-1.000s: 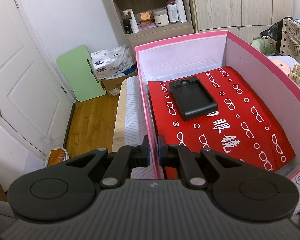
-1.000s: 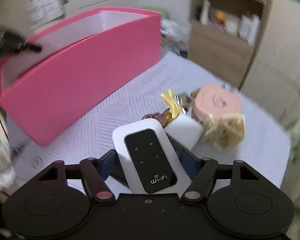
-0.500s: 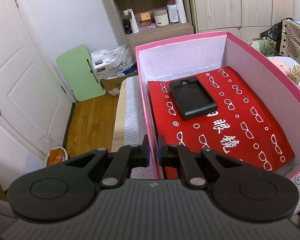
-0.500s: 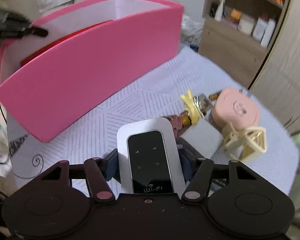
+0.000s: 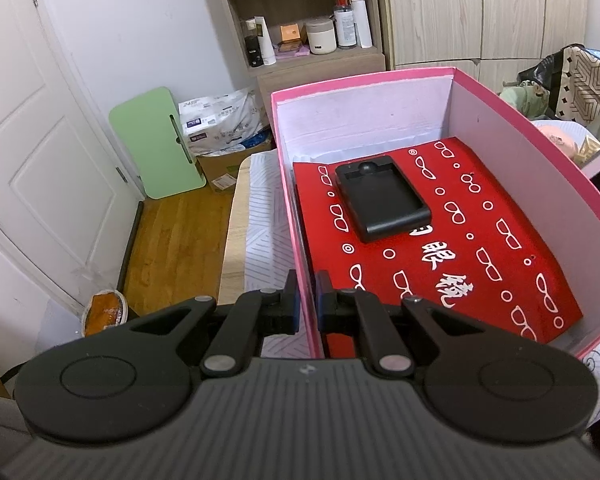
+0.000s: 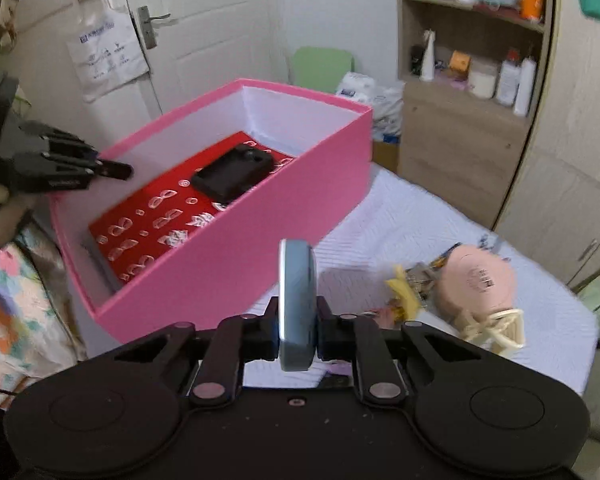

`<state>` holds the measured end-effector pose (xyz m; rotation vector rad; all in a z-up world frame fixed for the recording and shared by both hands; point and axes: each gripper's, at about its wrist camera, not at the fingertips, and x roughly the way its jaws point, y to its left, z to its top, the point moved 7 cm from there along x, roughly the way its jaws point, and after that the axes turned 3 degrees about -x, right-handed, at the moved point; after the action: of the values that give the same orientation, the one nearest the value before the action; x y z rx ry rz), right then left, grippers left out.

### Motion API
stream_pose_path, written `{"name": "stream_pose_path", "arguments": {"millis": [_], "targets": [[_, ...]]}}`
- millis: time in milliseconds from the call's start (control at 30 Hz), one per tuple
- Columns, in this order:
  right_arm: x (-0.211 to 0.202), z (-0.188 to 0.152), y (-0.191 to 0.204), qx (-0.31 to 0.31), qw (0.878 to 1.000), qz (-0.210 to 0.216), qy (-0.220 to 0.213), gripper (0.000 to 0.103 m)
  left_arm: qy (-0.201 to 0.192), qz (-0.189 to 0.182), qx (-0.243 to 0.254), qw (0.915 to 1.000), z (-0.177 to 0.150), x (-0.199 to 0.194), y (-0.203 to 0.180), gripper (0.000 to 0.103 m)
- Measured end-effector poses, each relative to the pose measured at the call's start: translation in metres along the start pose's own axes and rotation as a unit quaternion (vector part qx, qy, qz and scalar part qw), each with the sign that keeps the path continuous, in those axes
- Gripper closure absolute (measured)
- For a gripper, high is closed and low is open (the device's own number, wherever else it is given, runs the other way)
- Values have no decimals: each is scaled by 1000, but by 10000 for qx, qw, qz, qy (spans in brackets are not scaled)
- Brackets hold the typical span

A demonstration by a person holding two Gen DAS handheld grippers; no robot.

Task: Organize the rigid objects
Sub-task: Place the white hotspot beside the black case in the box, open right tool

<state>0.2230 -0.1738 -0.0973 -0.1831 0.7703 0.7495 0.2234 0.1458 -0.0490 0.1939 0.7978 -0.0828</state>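
Note:
A pink box (image 5: 364, 80) stands on the table. It holds a red glasses case (image 5: 452, 240) with a black tray-like device (image 5: 384, 200) on top. My left gripper (image 5: 306, 300) is shut on the box's near left wall and also shows at the box's corner in the right wrist view (image 6: 112, 170). My right gripper (image 6: 299, 320) hangs beside the box (image 6: 240, 248) above the table. Its jaws are closing, and the pads press on the flat faces of a white WiFi router (image 6: 298, 276) that stands on edge between them.
On the white tablecloth (image 6: 400, 220) right of the box lie a pink round case (image 6: 476, 284), a cream hair clip (image 6: 496, 328) and a yellow trinket (image 6: 404, 292). A shelf unit (image 6: 468, 80) and wardrobe doors stand behind. A white door (image 5: 40, 160) and wooden floor lie to the left.
The router, which lay flat between wide jaws, now stands on edge between narrowed jaws. The right gripper has risen, so the box's inside shows. The left gripper has not moved.

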Motion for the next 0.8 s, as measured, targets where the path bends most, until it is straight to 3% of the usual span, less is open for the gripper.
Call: {"name": "stream_pose_path", "arguments": {"millis": [133, 333, 467, 567, 633, 733, 800], "targets": [[-3, 13, 10, -50, 9999, 43, -140, 85, -20, -29, -14, 10000, 1, -1, 1, 96], [-28, 58, 21, -79, 9972, 199, -717, 84, -58, -57, -3, 10000, 3, -5, 3, 96], [-32, 90, 33, -460, 9937, -53, -1023, 84, -85, -64, -18, 9999, 2, -5, 3, 96], [-27, 111, 45, -614, 9919, 71, -1114, 84, -86, -107, -59, 9999, 3, -5, 4, 96], [-21, 121, 53, -703, 9913, 293, -1070, 84, -90, -132, -72, 9998, 3, -5, 5, 96], [8, 127, 52, -250, 9943, 846, -602, 84, -95, -195, -110, 9997, 2, -5, 6, 96], [36, 127, 47, -129, 9967, 753, -280, 84, -100, -220, -124, 9996, 3, -6, 7, 96]]}}
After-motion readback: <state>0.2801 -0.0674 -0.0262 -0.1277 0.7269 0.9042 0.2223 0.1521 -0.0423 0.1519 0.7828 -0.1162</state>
